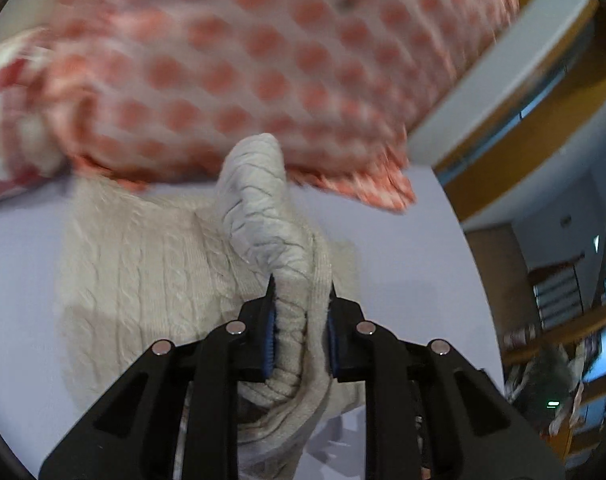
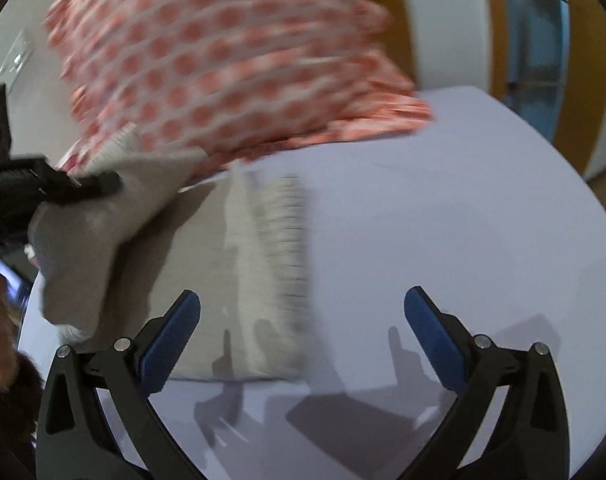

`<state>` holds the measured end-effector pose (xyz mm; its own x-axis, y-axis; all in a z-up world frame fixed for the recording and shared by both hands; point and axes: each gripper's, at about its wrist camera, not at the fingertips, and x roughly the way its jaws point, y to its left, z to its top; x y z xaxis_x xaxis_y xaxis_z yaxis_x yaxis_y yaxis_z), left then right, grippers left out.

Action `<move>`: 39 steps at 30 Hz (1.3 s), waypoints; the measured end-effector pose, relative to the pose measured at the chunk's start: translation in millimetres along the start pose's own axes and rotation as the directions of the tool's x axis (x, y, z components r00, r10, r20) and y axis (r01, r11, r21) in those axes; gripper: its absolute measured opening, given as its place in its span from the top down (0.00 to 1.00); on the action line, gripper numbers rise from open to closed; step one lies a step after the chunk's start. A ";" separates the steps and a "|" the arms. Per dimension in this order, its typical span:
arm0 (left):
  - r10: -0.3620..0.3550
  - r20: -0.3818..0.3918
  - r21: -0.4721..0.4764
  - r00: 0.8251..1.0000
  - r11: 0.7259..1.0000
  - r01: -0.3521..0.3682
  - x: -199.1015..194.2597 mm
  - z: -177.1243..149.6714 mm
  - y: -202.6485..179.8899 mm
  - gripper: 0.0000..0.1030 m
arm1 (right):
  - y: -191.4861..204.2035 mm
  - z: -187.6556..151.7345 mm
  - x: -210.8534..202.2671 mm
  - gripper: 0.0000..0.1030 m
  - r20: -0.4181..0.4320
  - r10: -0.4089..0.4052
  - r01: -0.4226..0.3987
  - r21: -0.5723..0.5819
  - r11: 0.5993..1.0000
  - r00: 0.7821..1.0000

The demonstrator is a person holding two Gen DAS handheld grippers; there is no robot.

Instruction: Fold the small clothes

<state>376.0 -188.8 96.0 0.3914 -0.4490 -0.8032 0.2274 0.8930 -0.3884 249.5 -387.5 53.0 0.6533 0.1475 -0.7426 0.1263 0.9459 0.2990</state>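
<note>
A small cream cable-knit sweater [image 1: 143,264] lies on a white surface [image 1: 403,248]. My left gripper [image 1: 302,292] is shut on a bunched fold of the sweater and lifts that part above the rest. In the right wrist view the sweater [image 2: 259,272] lies flat at centre left, its left part raised by the left gripper [image 2: 83,186]. My right gripper [image 2: 303,308] is open and empty, low over the surface at the sweater's near right corner.
A red-and-white dotted pillow [image 1: 243,64] lies just behind the sweater; it also shows in the right wrist view [image 2: 231,72]. The white surface [image 2: 463,220] extends to the right. Wooden trim and a room lie beyond its right edge [image 1: 543,240].
</note>
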 end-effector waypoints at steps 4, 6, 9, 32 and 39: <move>0.006 -0.046 0.040 0.999 0.999 -0.004 32.8 -16.2 -23.9 0.82 | -25.4 -3.9 -15.1 0.01 0.025 -0.036 0.036 0.023 0.999 0.999; 0.025 -0.047 0.075 0.999 0.997 -0.021 39.8 -22.8 -35.3 0.82 | -26.8 -3.7 -17.5 0.01 0.037 -0.045 0.045 0.017 0.999 0.998; 0.059 -0.107 0.133 0.993 0.990 -0.044 53.9 -30.4 -45.5 0.70 | -24.6 -5.6 -19.7 0.01 0.045 -0.031 0.031 0.013 0.999 0.999; -0.168 0.130 0.017 0.977 0.986 0.168 -58.0 -59.6 101.2 0.14 | 81.0 4.1 72.7 0.01 -0.141 0.095 -0.129 -0.254 0.959 0.985; -0.142 0.237 0.194 0.961 0.976 0.096 -60.5 -53.3 55.0 0.14 | 53.2 -2.9 79.7 0.01 -0.170 0.100 -0.128 -0.158 0.979 0.980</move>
<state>317.3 -110.9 99.2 0.5554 -0.5652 -0.6100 0.4328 0.8228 -0.3684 306.1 -324.5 8.0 0.5261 0.2888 -0.7999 -0.0778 0.9530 0.2930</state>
